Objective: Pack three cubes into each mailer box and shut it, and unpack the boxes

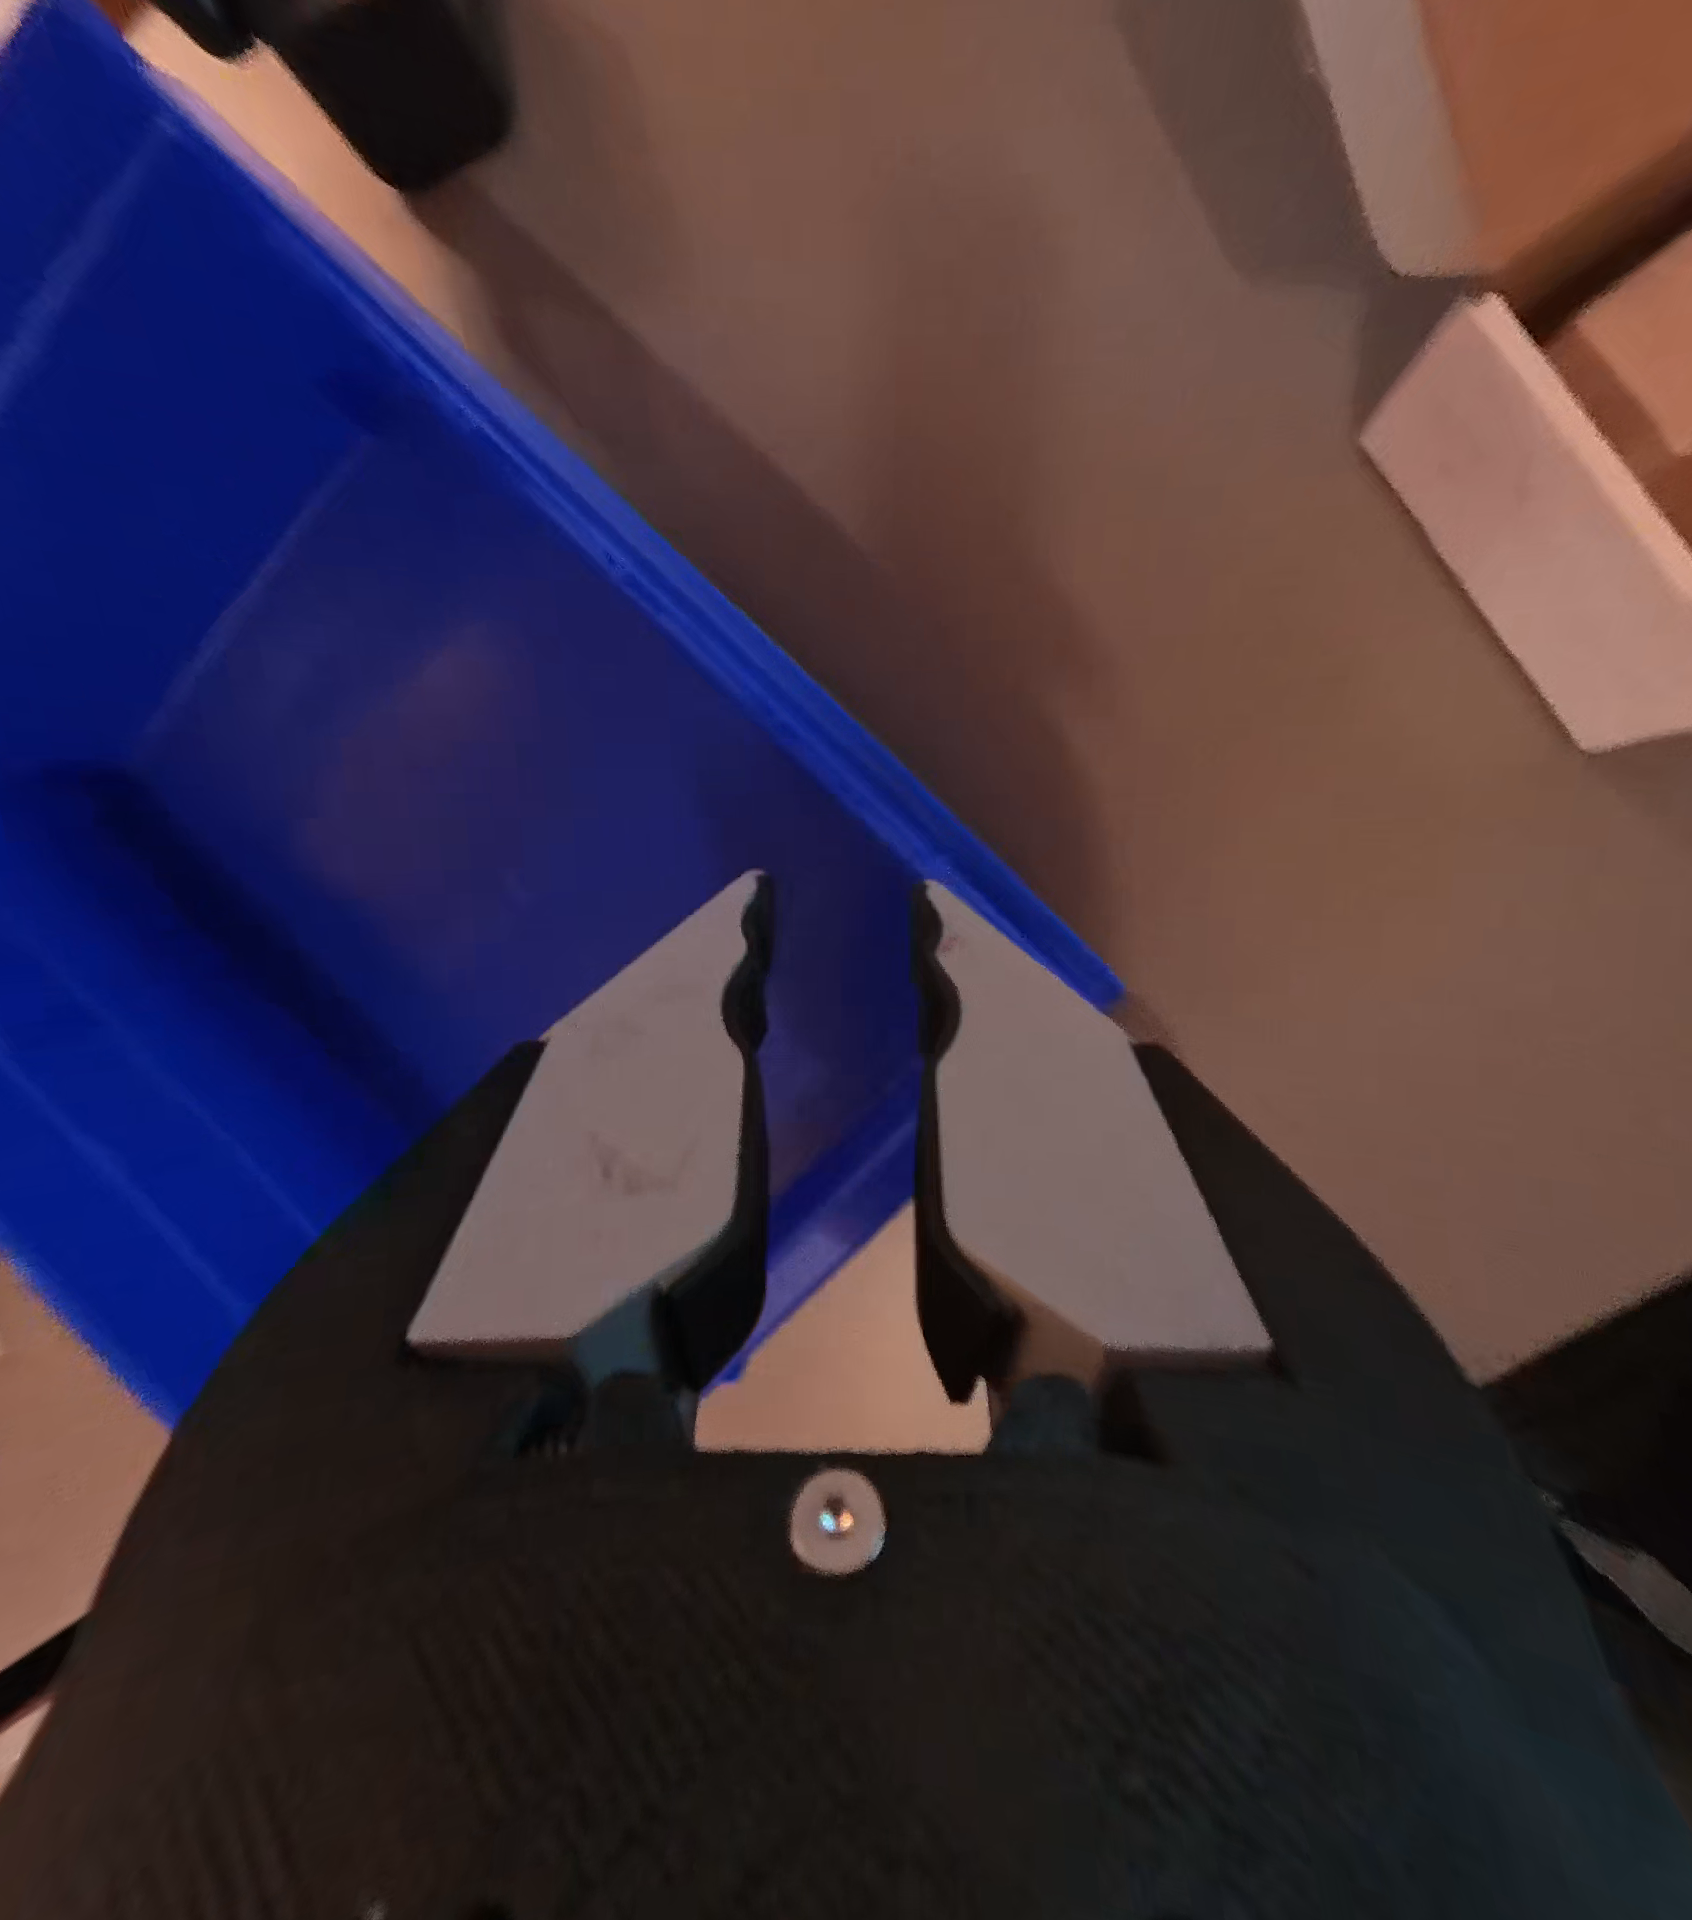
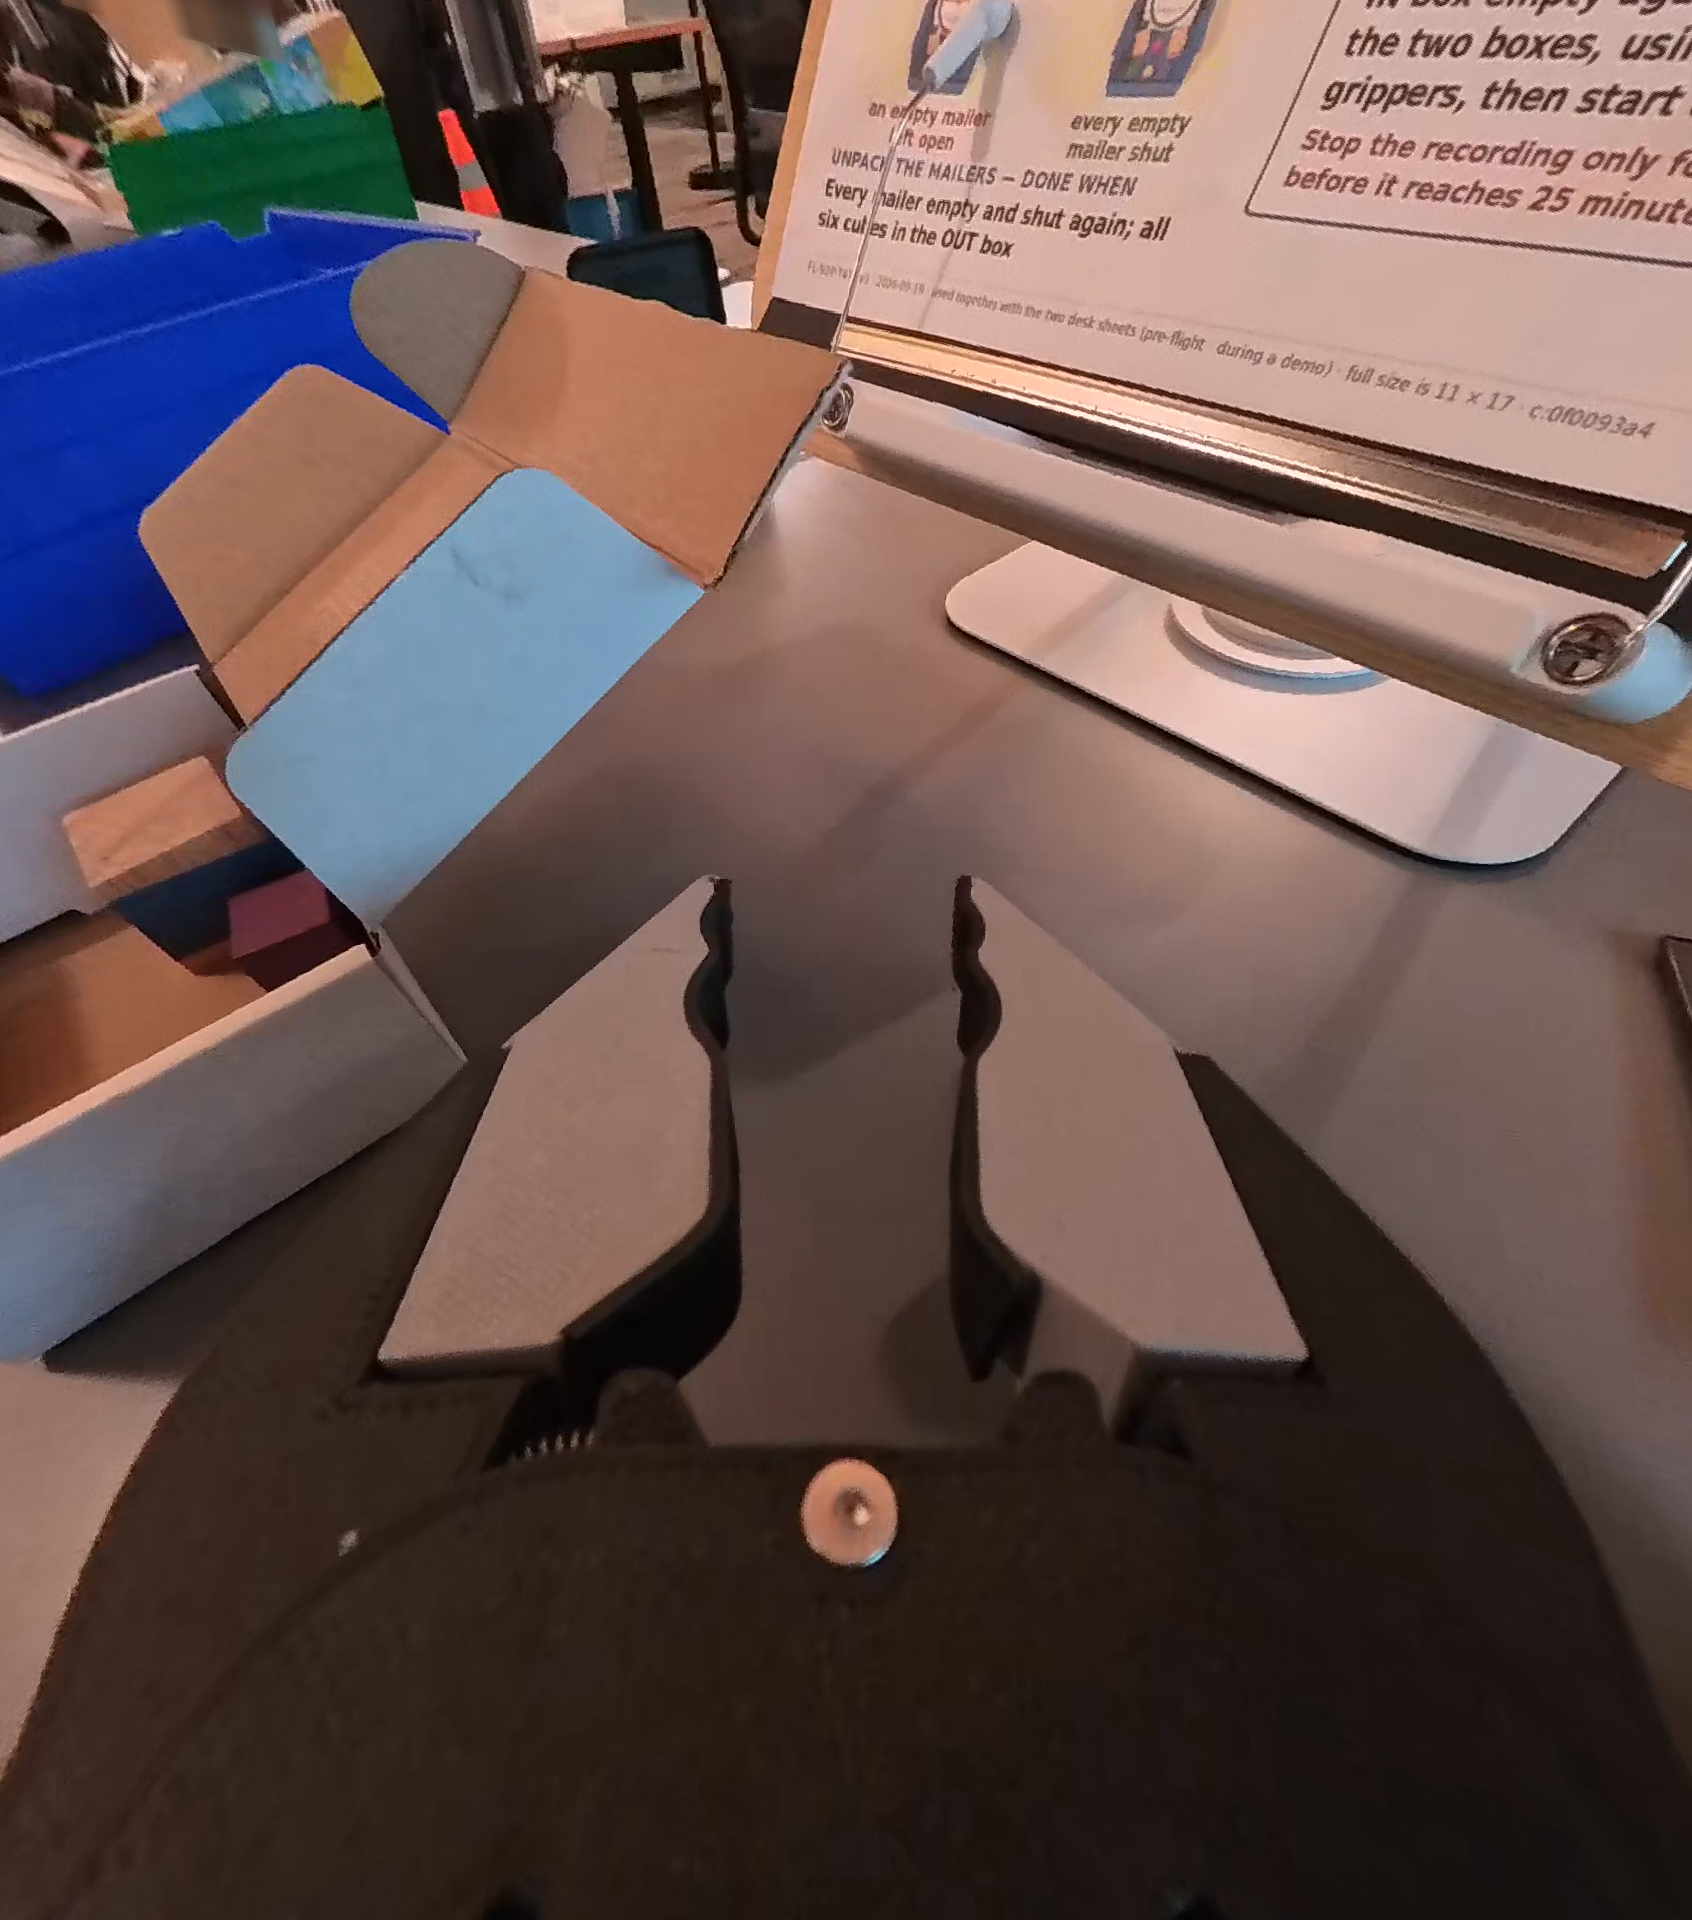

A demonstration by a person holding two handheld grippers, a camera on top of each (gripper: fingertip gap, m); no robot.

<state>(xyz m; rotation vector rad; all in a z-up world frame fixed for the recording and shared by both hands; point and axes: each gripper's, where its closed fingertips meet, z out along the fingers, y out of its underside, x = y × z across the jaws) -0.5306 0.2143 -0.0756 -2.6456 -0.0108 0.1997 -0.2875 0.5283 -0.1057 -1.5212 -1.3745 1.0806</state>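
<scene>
In the right wrist view, the right gripper [image 2: 840, 961] is held nearest, its jaws parted with nothing between them, over the bare grey table [image 2: 925, 727]. Just to its left, at the table's near-left part, the open mailer box [image 2: 156, 1122] is seen, its lid [image 2: 468, 665] raised. Inside, against the far wall, a wooden cube [image 2: 161, 831], a dark blue cube [image 2: 182, 914] and a maroon cube [image 2: 286, 925] are packed touching one another. The cubes are judged rigid, light and hard-edged, best pinched across two flat opposite faces; the wooden one, lying highest, is most reachable. The cardboard is judged thin and easily creased, so the lid is better pushed by its front edge. Farther back-left, the blue bin [image 2: 42, 499] stands. In the blurred left wrist view, the left gripper [image 1: 840, 904] is seen released and empty above that bin's inside.
</scene>
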